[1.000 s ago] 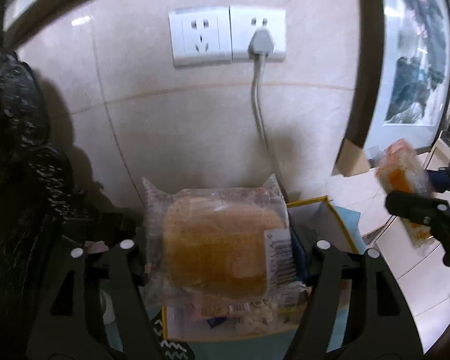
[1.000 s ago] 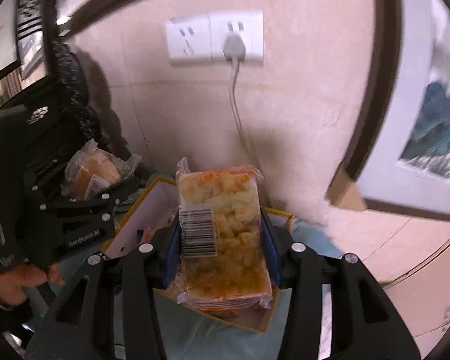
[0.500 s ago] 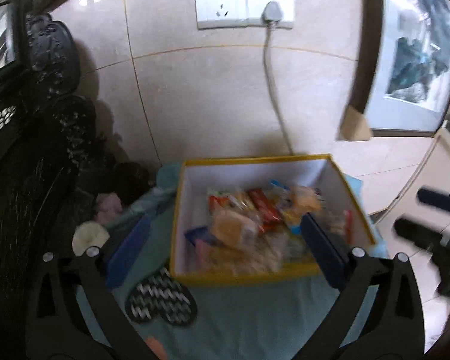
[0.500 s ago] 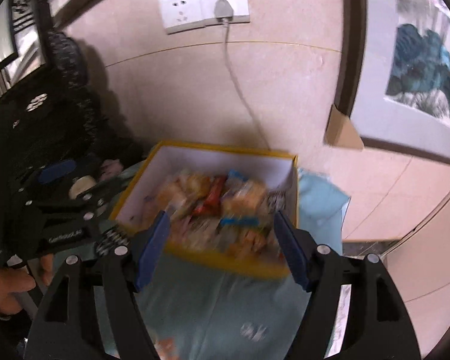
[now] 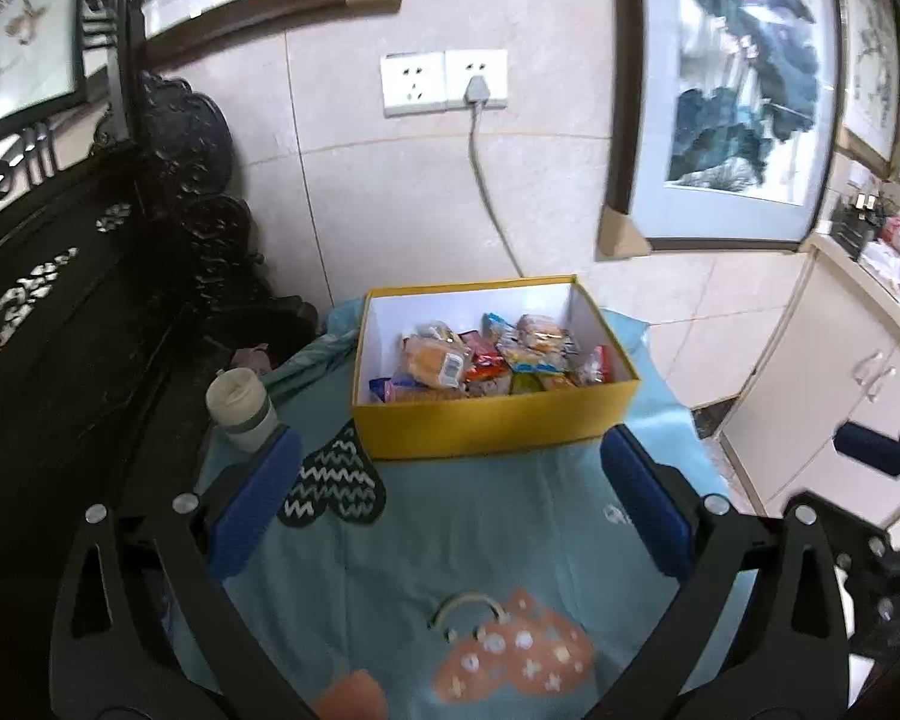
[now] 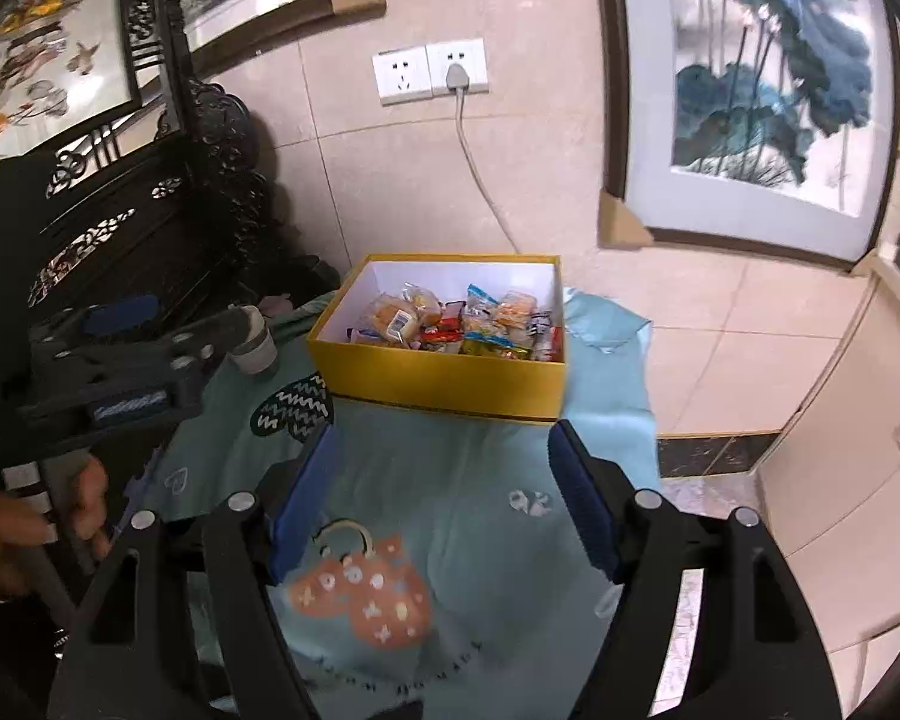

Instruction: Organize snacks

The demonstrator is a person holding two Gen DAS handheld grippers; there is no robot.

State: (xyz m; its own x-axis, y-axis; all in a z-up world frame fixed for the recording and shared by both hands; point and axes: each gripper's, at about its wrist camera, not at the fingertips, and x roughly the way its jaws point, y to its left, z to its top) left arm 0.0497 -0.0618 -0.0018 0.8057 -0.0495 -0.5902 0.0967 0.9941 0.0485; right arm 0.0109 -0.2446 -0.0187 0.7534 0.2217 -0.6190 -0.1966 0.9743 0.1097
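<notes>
Hovering empty-jawed short of the snack box

Left wrist view: the left gripper [image 5: 450, 498] stood wide and empty; the yellow box [image 5: 495, 420] of snacks [image 5: 486, 360] lay straight ahead at the cloth's far edge, long axis crosswise.
Right wrist view: the right gripper [image 6: 444, 498], jaws just opening, held nothing; the box lay ahead, slightly left.

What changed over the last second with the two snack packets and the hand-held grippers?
Both packets were let go into the yellow box: the bread packet from the left hand-held gripper, the orange cracker packet from the right hand-held gripper. Both grippers' jaws have just been opening, now empty, and both pulled back from the box. The box, the cup and the teal cloth stayed put.
</notes>
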